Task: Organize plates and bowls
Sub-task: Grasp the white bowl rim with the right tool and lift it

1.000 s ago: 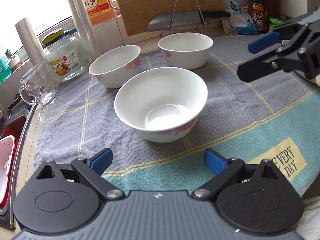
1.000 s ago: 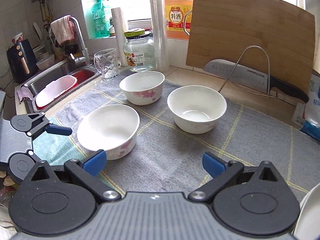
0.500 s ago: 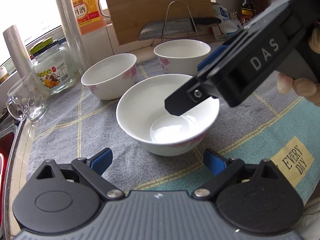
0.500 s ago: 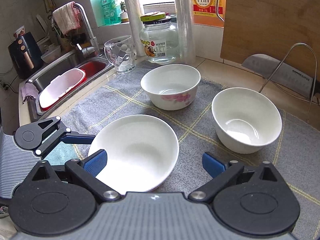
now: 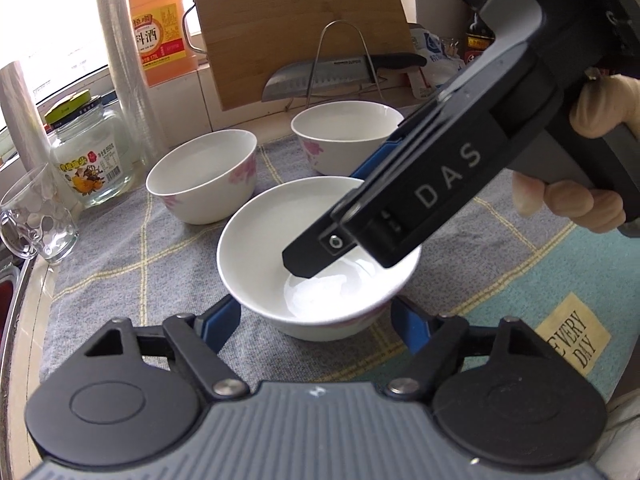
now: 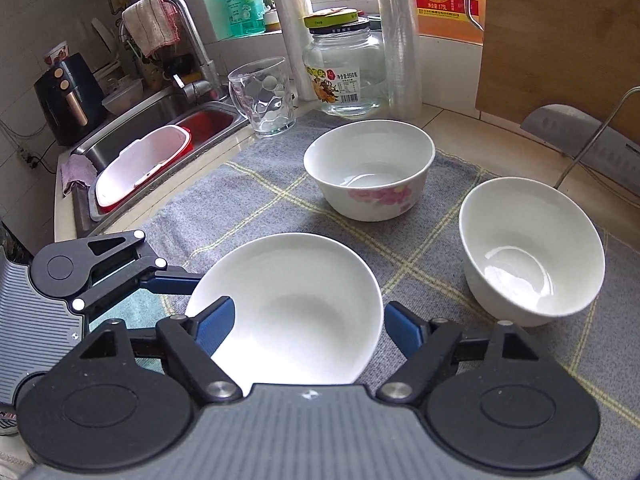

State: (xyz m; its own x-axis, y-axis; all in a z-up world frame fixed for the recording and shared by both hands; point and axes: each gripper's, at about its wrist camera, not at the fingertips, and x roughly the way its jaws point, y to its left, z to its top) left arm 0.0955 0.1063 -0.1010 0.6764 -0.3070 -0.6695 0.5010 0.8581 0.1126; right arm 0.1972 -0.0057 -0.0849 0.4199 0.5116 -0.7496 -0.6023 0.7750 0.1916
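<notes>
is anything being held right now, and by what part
The near bowl: the left gripper, jaws just closing, presses its lower sides. The right gripper, jaws also closing, only straddles its rim.

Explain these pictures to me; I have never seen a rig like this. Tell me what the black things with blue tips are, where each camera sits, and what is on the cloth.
There is no robot here. A person holds a tool in each hand, and each tool ends in two-fingered tongs with blue pads. A wide-angle camera on each looks along the fingers. One picture looks out from the left tongs, the other from the right tongs. The left view also shows the hand holding the right tool.

Three white bowls stand on a grey checked cloth: the nearest bowl, the left rear bowl and the right rear bowl.

Both tongs have just been closing. The left pair seems to press on the nearest bowl's sides. The right pair straddles its wall, one finger inside, not gripping yet.
</notes>
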